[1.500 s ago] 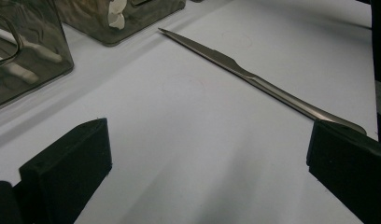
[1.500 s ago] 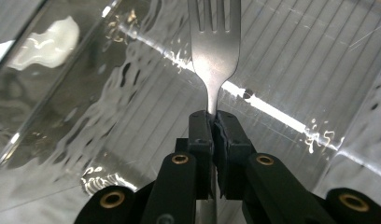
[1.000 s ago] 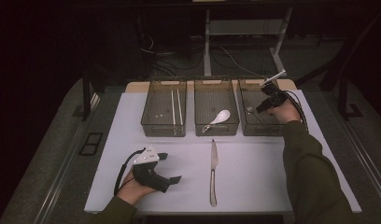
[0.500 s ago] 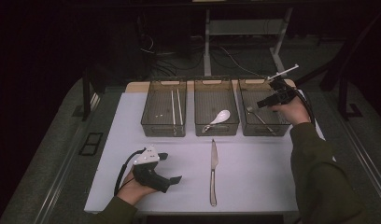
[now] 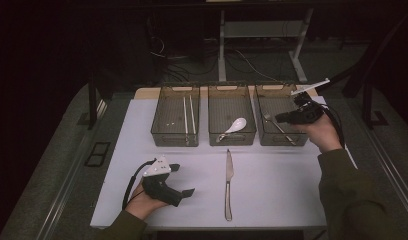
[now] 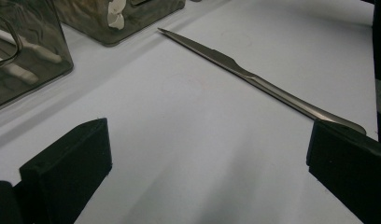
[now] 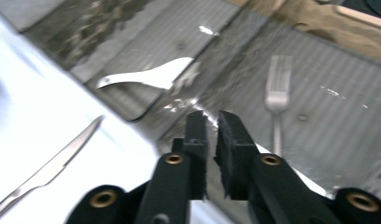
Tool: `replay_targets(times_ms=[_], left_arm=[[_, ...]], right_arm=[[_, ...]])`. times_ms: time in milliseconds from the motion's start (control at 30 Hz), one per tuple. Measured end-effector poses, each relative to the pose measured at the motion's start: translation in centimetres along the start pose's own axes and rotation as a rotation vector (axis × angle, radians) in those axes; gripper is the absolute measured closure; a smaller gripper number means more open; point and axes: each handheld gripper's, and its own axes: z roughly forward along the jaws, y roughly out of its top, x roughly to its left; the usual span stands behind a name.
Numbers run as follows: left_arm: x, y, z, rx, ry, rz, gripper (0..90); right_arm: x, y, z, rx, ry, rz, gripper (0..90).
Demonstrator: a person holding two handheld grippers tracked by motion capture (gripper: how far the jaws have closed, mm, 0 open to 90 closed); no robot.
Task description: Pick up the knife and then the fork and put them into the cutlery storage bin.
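High view: dim overall. Surroundings beyond the worktop point(image 5: 272, 200) fall to near black; the white surface is the brightest area and reads as dull grey. Image soft, with low contrast and fine grain.

Left gripper view: evenly lit, moderately bright. The knife point(image 6: 254, 77) carries a bright streak of reflection; soft shadows lie under the bins. Near black pads are slightly out of focus.

Right gripper view: motion blur across the whole frame. Glare spots on the clear bin floor point(image 7: 328, 107); the white surface at left is overexposed
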Motion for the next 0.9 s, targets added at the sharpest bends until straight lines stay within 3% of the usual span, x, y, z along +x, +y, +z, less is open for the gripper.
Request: replay_targets(times_ms=[133, 367, 900], left_arm=[[0.1, 0.0, 0.0, 0.002, 0.002, 0.001, 0.0], [0.3, -0.2, 0.0, 0.0, 0.005, 0.003, 0.0], [0.3, -0.2, -0.1, -0.001, 0.005, 0.003, 0.0]], right_arm=[[1.6, -1.1, -0.1, 0.003, 0.04, -0.034, 88.9], [4.2, -2.7, 0.3, 0.012, 0.09, -0.082, 89.3], [10.6, -5.2, 3.4, 0.089, 0.195, -0.209, 89.3]])
